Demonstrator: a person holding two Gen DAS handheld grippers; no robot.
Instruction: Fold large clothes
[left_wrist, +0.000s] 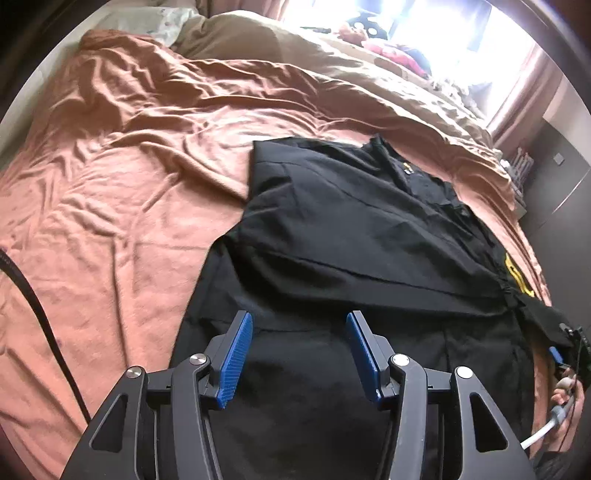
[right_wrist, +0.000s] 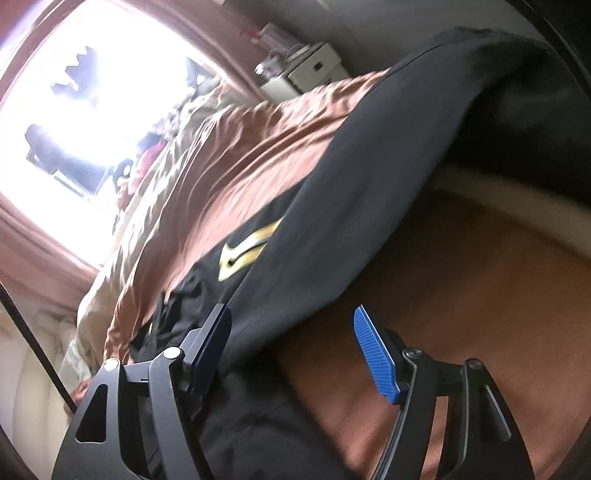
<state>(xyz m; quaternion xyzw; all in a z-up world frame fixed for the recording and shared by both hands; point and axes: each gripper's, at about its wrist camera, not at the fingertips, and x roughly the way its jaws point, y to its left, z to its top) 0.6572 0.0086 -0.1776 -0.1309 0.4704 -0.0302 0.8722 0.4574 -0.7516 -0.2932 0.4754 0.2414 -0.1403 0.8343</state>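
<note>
A large black garment (left_wrist: 351, 236) with a yellow print (left_wrist: 517, 277) lies partly folded on a bed with a rust-orange sheet (left_wrist: 110, 184). My left gripper (left_wrist: 299, 354) is open and empty, hovering over the garment's near part. My right gripper (right_wrist: 291, 350) is open, tilted sideways, with a black edge of the garment (right_wrist: 351, 192) running between its blue pads (right_wrist: 376, 354); nothing is gripped. The yellow print also shows in the right wrist view (right_wrist: 240, 251). The right gripper appears at the far right edge of the left wrist view (left_wrist: 561, 350), by the garment's corner.
A beige duvet (left_wrist: 332, 59) and pillows lie at the far side of the bed. Soft toys (left_wrist: 391, 48) sit by a bright window (right_wrist: 92, 92). A white cabinet with clutter (right_wrist: 314, 70) stands past the bed. A black cable (left_wrist: 37, 314) crosses the sheet at left.
</note>
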